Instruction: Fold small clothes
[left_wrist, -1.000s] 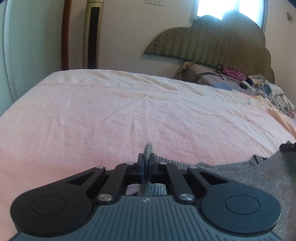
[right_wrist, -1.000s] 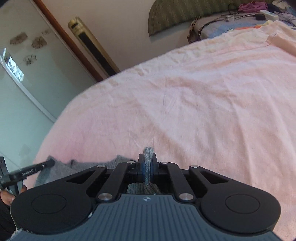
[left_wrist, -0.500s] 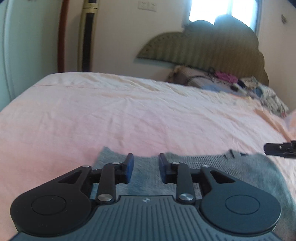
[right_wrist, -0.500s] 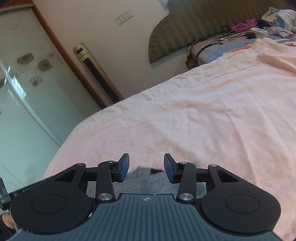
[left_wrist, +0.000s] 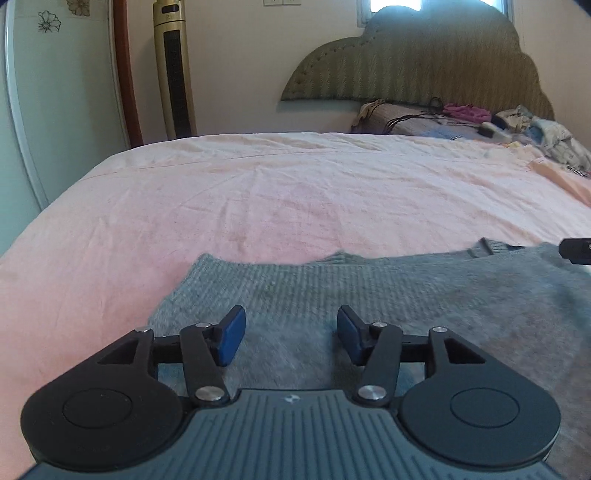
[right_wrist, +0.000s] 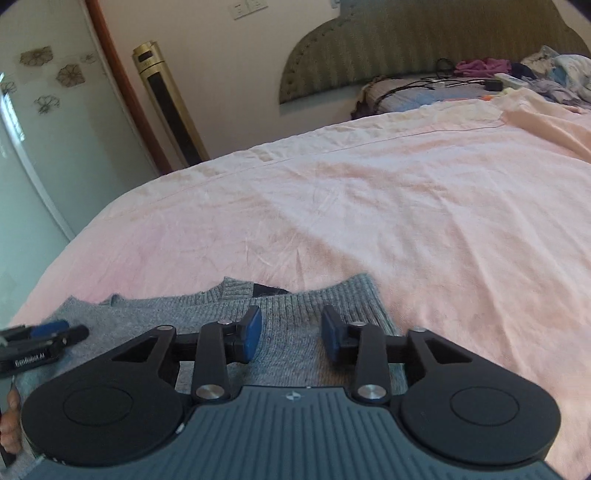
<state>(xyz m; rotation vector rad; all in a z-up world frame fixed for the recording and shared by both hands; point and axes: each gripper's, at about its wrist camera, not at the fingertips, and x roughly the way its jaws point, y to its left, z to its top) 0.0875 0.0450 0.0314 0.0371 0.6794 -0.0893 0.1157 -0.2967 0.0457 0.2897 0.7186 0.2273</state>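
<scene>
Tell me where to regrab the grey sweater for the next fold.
Probably the grey sweater at its far ribbed corners, one per hand-held gripper, coming low from the near side. It lies flat on the pink bedsheet, so only the edges offer a pinchable lip. Both grippers have just been opening, nothing pinched.

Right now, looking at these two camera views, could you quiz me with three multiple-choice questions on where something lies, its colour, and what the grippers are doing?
1. Where does the sweater lie?
A. on the pink bedsheet
B. on the floor
C. on a chair

2. What colour is the sweater?
A. red
B. grey
C. white

3. How are the left gripper and right gripper?
A. both clamped on cloth
B. one clamped
C. both open

Answers:
1 A: it lies spread on the sheet.
2 B: the knit is grey.
3 C: their jaws have just been opening; the pads stand apart above the knit, pressing nothing.
</scene>
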